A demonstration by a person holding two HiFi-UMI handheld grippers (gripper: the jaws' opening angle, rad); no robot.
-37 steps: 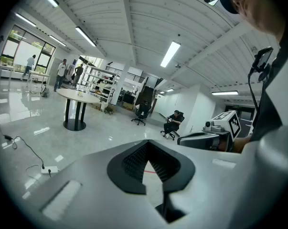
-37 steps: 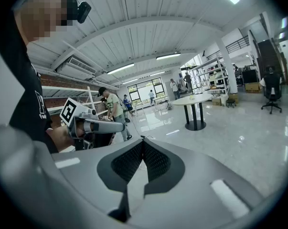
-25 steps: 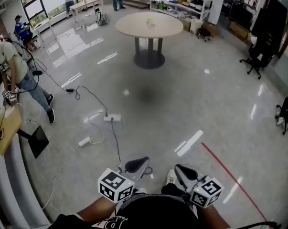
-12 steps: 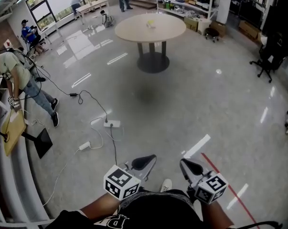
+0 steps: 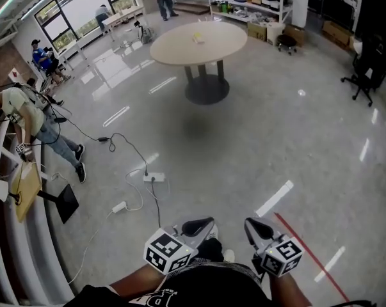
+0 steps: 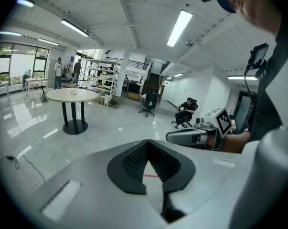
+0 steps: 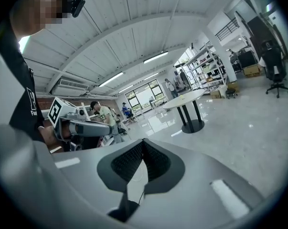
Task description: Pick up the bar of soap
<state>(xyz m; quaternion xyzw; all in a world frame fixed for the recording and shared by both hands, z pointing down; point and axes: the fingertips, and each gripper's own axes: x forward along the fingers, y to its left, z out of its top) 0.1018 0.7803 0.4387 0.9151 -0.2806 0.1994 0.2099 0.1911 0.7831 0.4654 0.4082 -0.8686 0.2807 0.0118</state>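
A small pale yellow object (image 5: 196, 38), too far off to make out as the soap, lies on a round beige table (image 5: 180, 51) far ahead across the floor. The table also shows in the left gripper view (image 6: 72, 95) and the right gripper view (image 7: 186, 99). My left gripper (image 5: 199, 226) and right gripper (image 5: 255, 226) are held low, close to my body, side by side and pointing forward over the bare floor. Both are shut with nothing between the pads, as the left gripper view (image 6: 147, 148) and the right gripper view (image 7: 143, 146) show.
Cables and a white power strip (image 5: 151, 177) lie on the floor ahead to the left. A person (image 5: 26, 117) bends over by a railing at the left. A red tape line (image 5: 301, 248) runs at the right. An office chair (image 5: 365, 82) and shelves (image 5: 244, 5) stand further back.
The floor, cables and power strip have slid down the head view as I moved forward toward the table. Both grippers kept their place near my body and stayed shut.
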